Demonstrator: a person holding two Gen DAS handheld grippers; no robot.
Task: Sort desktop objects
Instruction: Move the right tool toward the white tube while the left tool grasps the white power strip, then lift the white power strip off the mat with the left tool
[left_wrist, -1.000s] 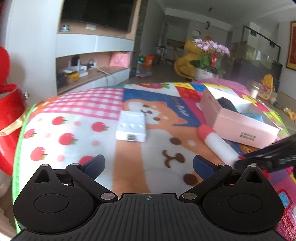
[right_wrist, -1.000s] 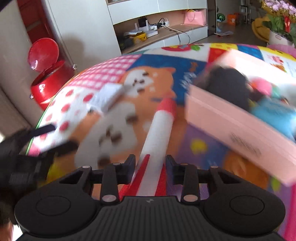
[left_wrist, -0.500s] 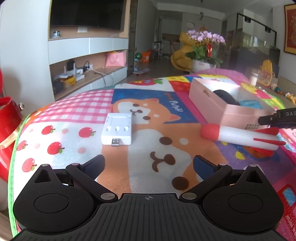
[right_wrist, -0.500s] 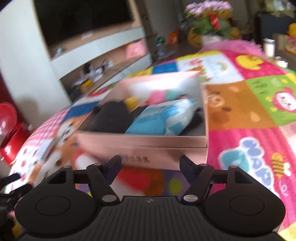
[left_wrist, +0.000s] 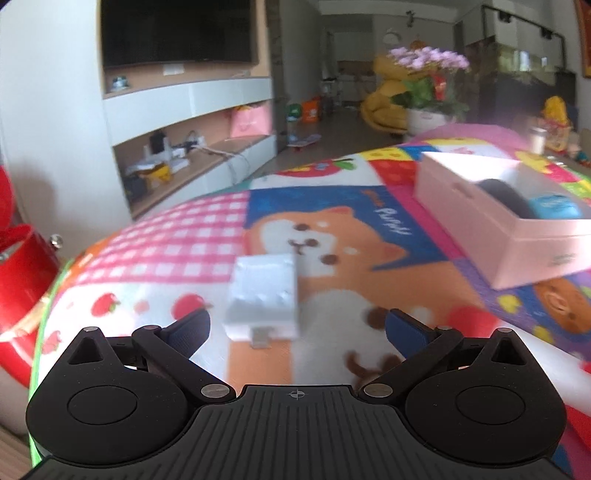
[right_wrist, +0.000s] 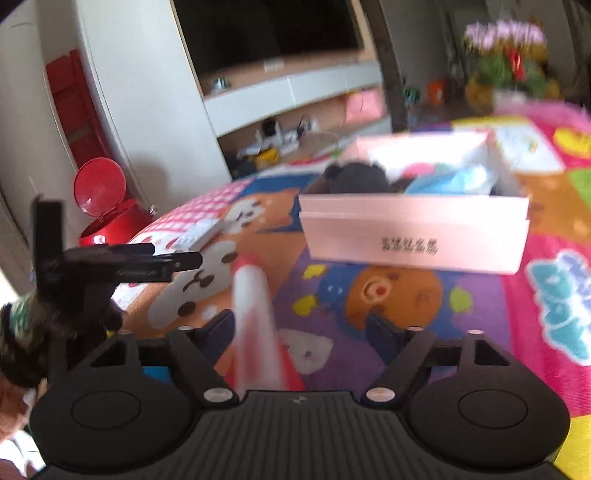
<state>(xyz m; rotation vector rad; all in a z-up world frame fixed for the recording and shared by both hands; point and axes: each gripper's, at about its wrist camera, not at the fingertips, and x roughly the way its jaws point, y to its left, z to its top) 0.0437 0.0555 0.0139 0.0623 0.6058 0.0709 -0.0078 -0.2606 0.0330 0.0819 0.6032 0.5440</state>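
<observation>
While its jaws open, right claw (right_wrist: 299, 328) straddles rocket toy (right_wrist: 255, 314), against left finger, unclamped.

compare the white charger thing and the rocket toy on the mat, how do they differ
The white charger is flat and boxy, all white with a metal plug at one end; the rocket toy is a long round tube, white with a red nose and red fins. The charger lies ahead of the open left claw; the rocket sits between the jaws of the opening right claw, not squeezed. Both are outside the pink box.
</observation>
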